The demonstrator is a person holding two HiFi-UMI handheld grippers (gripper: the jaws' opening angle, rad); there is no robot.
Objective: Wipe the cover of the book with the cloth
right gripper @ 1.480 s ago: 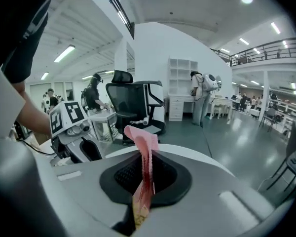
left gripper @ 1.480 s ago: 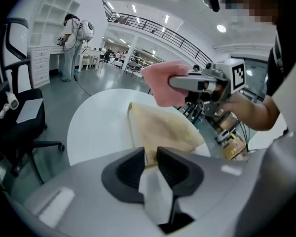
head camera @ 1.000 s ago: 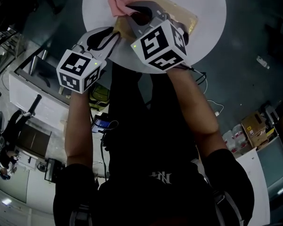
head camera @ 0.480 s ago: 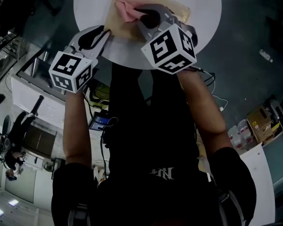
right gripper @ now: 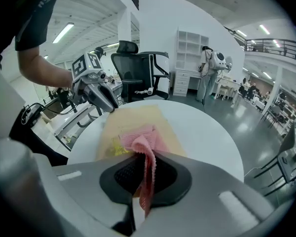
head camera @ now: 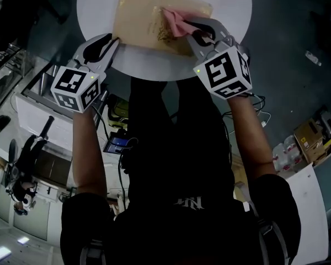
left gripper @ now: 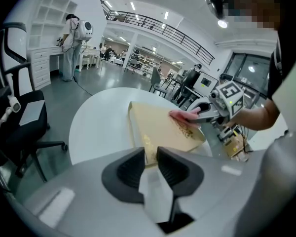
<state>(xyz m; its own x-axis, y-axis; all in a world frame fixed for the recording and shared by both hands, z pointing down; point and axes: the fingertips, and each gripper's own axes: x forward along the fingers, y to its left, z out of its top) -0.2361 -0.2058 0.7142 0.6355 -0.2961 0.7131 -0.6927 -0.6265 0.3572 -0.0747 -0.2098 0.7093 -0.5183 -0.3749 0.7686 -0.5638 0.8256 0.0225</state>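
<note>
At the near-left edge of the round white table (head camera: 94,10), clamps the near-left corner of the tan book (head camera: 143,24) with the left gripper (head camera: 111,40), jaws drawn close with only the corner's thickness between the dark pads. Points that gripper down and forward, marker cube (head camera: 74,87) toward the body. Across the near half of the table, has the book lying flat, cover up, gold print (head camera: 163,33) toward its right side. On the right part of the cover, presses a pink cloth (head camera: 175,24) down, one end bunched beside the gold print, the other trailing back through the jaws. At the near-right edge of the table, grips that cloth with the right gripper (head camera: 194,31), jaws closed tight on the waffle-textured fabric, tips over the book's right side, marker cube (head camera: 223,73) toward the body.
</note>
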